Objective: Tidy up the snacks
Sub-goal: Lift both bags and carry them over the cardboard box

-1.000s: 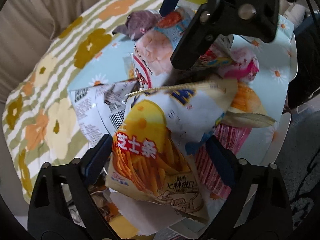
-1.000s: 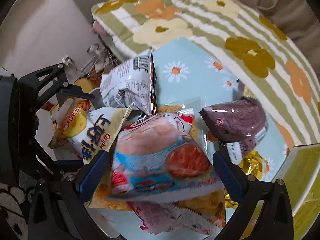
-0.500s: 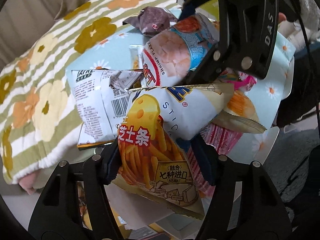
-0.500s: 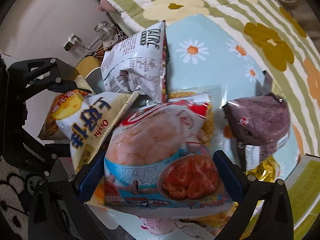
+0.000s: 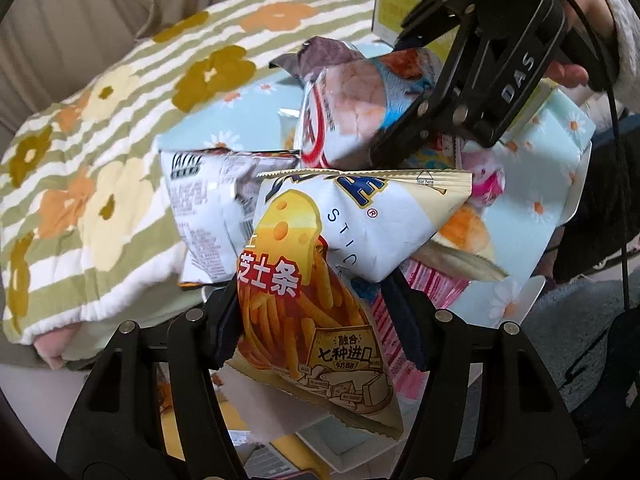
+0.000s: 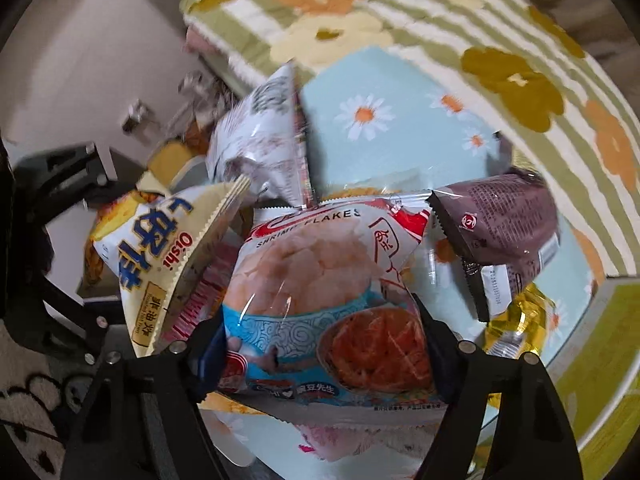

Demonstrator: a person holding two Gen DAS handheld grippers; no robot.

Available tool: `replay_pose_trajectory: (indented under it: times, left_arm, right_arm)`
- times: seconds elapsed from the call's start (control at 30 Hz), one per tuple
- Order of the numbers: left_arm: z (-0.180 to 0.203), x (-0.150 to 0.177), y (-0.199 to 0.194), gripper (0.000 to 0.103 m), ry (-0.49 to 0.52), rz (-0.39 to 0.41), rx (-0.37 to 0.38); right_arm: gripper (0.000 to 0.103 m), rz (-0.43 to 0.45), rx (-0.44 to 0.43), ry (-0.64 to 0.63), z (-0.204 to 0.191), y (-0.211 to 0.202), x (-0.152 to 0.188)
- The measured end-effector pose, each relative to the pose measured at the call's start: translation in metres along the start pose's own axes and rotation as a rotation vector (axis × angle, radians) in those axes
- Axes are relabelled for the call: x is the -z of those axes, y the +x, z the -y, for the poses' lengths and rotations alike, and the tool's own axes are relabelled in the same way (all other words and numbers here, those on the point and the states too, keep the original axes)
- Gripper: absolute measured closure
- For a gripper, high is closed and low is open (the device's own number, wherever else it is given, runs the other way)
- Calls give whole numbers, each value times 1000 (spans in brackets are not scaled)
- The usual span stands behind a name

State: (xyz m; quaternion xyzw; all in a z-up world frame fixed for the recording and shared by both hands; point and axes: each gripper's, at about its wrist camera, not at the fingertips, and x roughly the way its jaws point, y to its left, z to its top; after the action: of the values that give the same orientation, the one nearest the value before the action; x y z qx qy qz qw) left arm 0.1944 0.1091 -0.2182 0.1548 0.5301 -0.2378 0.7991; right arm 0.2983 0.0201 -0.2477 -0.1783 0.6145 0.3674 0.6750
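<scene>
Flowered striped quilt under daisy-print blue cloth; beige curtain behind.

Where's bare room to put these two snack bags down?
Bare daisy-print blue surface lies between the white bag, the purple packet and the flowered quilt. Nearer both claws, the snack pile is crowded.

The cheese-stick bag lies in front of the shrimp-flakes bag atop a snack heap on the daisy-print tray; a barcode-backed bag rests left of it, beside the flowered quilt.
</scene>
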Motion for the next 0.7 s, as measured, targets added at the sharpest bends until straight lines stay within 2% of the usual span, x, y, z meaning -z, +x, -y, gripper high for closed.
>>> replay_pose_trajectory:
  times: [0.27, 0.37, 0.53, 0.7]
  left_arm:
    - [18, -15, -35, 42, -49, 59, -78]
    - [33, -29, -46, 42, -72, 87, -102]
    - [75, -69, -65, 42, -78, 160, -135]
    - [122, -120, -65, 42, -77, 211, -123]
  right_arm:
    - [28, 227, -25, 73, 13, -74, 29]
    - [28, 300, -28, 100, 23, -102, 50]
    - [28, 412, -3, 152, 47, -158, 94]
    - [28, 464, 51, 211, 89, -196, 141]
